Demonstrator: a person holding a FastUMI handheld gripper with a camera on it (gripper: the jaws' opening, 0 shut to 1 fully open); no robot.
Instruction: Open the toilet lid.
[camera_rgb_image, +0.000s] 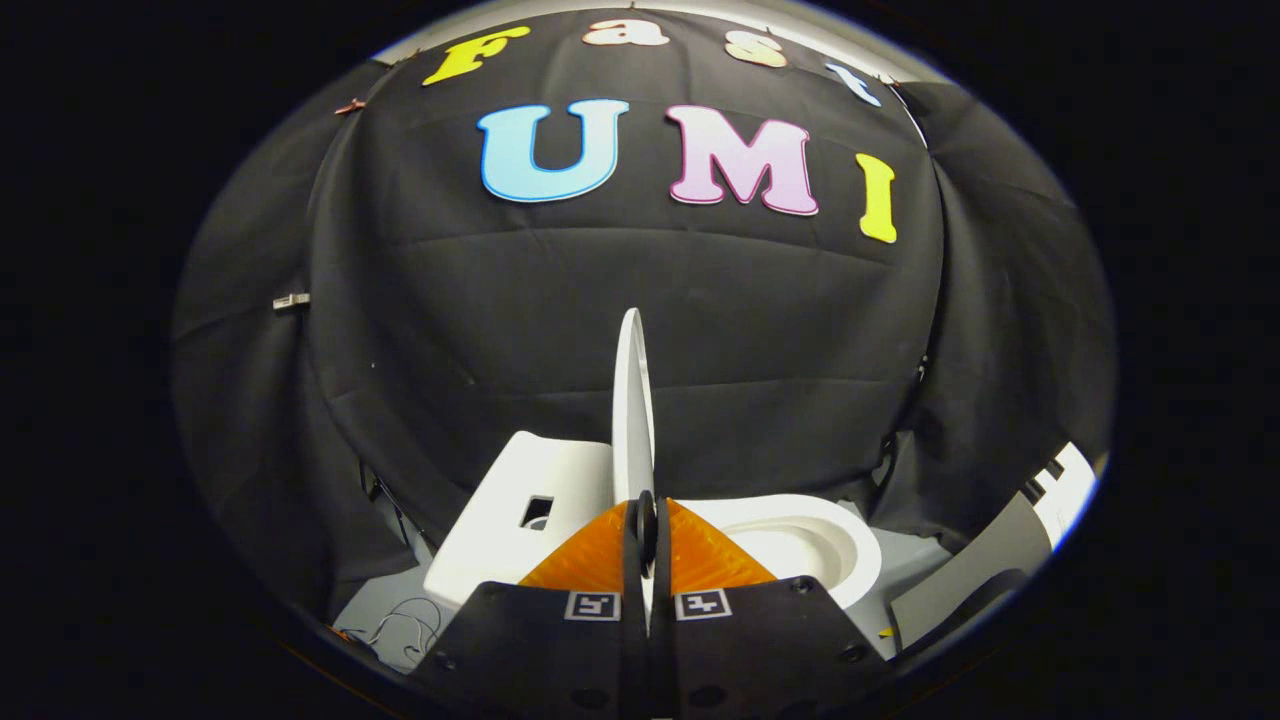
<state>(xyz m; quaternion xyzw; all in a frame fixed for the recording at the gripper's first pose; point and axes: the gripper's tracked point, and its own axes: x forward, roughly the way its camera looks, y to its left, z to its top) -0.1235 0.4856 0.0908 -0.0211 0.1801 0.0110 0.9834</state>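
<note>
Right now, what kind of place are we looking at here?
Likely a mock bathroom set in a demo booth, not a real one: a white toilet with its tank stands before draped black cloth. The gripper is shut on the upright toilet lid.

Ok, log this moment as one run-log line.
phase: lifting lid | gripper: shut on toilet lid edge | toilet lid: raised upright, edge-on | toilet bowl: exposed beside fingers | toilet tank: on lid's other side

The lid stands on edge, pinched between the gripper fingers, splitting the way ahead. Left of it the tank blocks; right, the bowl lies open below. Black cloth wall closes off everything beyond.
</note>
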